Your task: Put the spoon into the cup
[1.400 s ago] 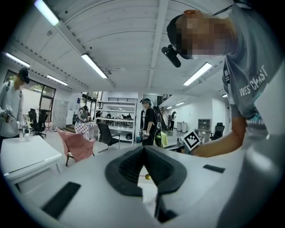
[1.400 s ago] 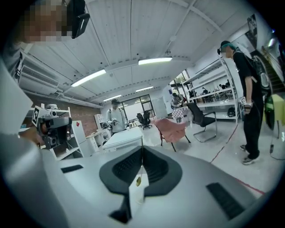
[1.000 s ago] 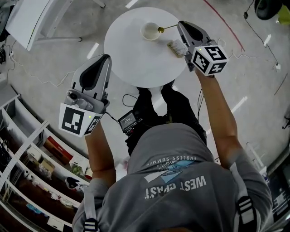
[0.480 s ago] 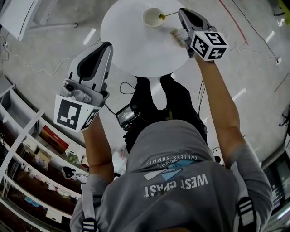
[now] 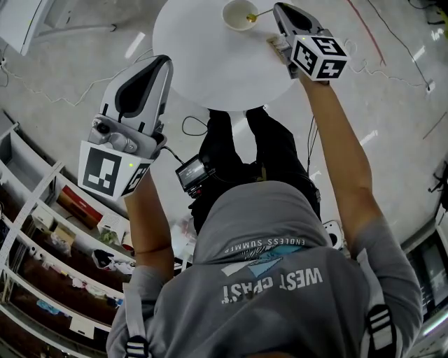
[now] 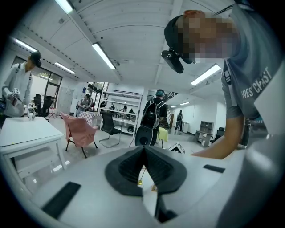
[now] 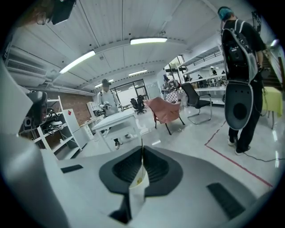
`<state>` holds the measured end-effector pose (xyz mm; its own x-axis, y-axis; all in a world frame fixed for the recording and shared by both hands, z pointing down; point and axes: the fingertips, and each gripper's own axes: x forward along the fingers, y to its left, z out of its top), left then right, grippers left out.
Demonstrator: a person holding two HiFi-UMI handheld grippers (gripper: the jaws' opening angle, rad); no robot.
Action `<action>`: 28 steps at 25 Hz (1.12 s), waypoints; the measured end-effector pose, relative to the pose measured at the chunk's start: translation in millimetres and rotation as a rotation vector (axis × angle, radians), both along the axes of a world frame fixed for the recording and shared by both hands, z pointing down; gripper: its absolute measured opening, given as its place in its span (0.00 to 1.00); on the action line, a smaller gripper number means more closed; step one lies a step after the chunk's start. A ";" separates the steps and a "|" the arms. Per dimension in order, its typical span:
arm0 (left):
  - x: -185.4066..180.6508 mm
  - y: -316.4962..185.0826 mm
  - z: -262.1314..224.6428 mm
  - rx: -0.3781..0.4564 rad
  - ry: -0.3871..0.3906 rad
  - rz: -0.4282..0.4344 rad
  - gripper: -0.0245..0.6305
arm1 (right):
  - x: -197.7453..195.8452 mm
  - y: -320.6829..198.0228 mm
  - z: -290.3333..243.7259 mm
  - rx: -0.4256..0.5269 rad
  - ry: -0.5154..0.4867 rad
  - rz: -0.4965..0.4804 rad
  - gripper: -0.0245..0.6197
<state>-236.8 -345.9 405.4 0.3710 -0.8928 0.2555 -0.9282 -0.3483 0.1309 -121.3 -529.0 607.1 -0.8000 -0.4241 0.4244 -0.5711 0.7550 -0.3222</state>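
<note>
**Spoon bowl hanging at the cup's rim**

The left gripper (image 5: 162, 64) is hovering off the bench's (image 5: 210, 63) 8 o'clock edge, its fingers pressed together on nothing. The cup (image 5: 239, 14) is sitting near the bench's 12 o'clock edge. The spoon (image 5: 255, 15) is hanging its bowl over the cup's 3 o'clock rim, its handle pinched in the right gripper's (image 5: 278, 8) closed fingers.

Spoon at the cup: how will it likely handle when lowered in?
The spoon looks thin, glossy and gold, so it is probably stiff, light and slippery. The right gripper pinches only its handle end, so it may pivot. Its bowl sits at the rim of the small cup, which could slide or tip if nudged.
</note>
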 end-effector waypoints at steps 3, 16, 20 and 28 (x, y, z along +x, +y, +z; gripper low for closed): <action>-2.1 0.9 1.7 -0.002 0.001 -0.002 0.04 | -3.9 0.9 6.4 -0.013 0.011 -0.011 0.05; -6.0 2.6 -8.2 0.018 -0.019 0.005 0.04 | -5.1 -3.0 -3.1 -0.007 0.019 -0.016 0.07; -5.9 6.1 -19.4 0.038 -0.028 0.010 0.04 | -1.4 -0.9 -22.5 0.013 0.005 -0.005 0.09; -7.0 20.7 -49.5 0.094 -0.057 0.024 0.04 | 9.8 17.0 -106.5 0.099 -0.091 0.005 0.09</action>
<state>-243.8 -325.2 355.8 0.3799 -0.9048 0.1923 -0.9244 -0.3790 0.0434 -111.5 -512.1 500.6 -0.8310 -0.4646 0.3058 -0.5469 0.7829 -0.2967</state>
